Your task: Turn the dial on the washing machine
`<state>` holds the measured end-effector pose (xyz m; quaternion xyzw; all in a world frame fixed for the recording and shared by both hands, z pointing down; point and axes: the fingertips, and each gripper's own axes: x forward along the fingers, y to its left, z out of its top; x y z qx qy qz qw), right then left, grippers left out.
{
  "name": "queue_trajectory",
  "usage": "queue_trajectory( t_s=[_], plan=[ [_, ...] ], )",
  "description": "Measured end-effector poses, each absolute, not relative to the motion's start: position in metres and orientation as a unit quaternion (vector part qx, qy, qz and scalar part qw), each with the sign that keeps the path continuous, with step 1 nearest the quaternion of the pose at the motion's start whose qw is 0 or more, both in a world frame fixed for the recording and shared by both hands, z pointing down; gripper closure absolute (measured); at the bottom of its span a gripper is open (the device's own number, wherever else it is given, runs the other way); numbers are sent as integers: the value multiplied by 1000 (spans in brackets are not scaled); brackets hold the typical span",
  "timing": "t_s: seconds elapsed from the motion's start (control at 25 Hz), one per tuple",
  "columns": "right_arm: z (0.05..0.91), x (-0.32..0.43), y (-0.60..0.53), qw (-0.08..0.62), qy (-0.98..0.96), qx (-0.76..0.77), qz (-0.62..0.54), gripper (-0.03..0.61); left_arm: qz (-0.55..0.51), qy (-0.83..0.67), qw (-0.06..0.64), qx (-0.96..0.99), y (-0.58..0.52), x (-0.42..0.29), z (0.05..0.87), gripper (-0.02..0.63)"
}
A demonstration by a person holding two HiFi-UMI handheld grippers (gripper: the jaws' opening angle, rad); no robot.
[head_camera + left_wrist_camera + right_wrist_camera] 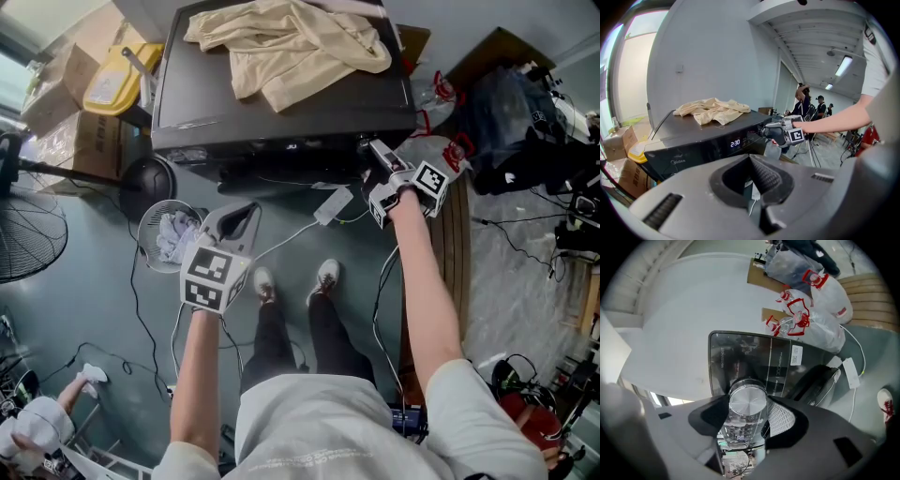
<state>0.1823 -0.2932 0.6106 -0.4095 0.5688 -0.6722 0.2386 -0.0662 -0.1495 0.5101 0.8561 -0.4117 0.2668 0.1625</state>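
Head view: the right gripper (379,156) is stretched forward on a straight arm, its jaws reaching the front edge of the dark washing machine (281,117) near its right corner. The dial itself is hidden there behind the jaws. A beige cloth (291,42) lies crumpled on the machine's lid. The left gripper (242,217) hangs lower and well clear of the machine, above the floor, just beside a wire basket (155,225) with crumpled paper in it.

Left gripper view: the left gripper (750,159) has its two dark pads meeting at the tips, with nothing between them. Beyond them stands the washing machine (693,145) with a lit display (735,143) on its front. The right gripper (780,133) is at the panel's far end, and the beige cloth (715,110) lies on top.

Right gripper view: the right gripper (746,419) stands wide around the dial (747,401), a round silvery knob that juts from the glossy black panel of the washing machine (740,357). The ribbed pad lies against the dial's right side and the dark pad against its left, so the jaws clasp it. White plastic bags (815,319) with red handles sit beyond the machine.
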Motion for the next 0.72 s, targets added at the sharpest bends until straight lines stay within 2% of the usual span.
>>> queue_trajectory(
  t_s=[0.12,0.2,0.36,0.52,0.6,0.72],
  plan=[
    [611,185,-295,227,585,-426,-652,314,266,-413,162,856,-150,-65,509,601],
    [609,186,-294,185,620,-452,-614,310,266,-413,161,856,-150,-65,509,601],
    [600,179,-286,22,714,-505,-484,274,266,-417,165,853,-149,-69,511,601],
    [598,177,-280,-182,764,-561,-262,272,265,-420,173,850,-147,-74,514,601],
    [592,172,-281,-229,768,-570,-182,272,267,-419,174,850,-146,-73,516,601],
    [592,162,-285,-266,767,-571,-123,272,269,-417,177,850,-144,-73,519,601]
  ],
)
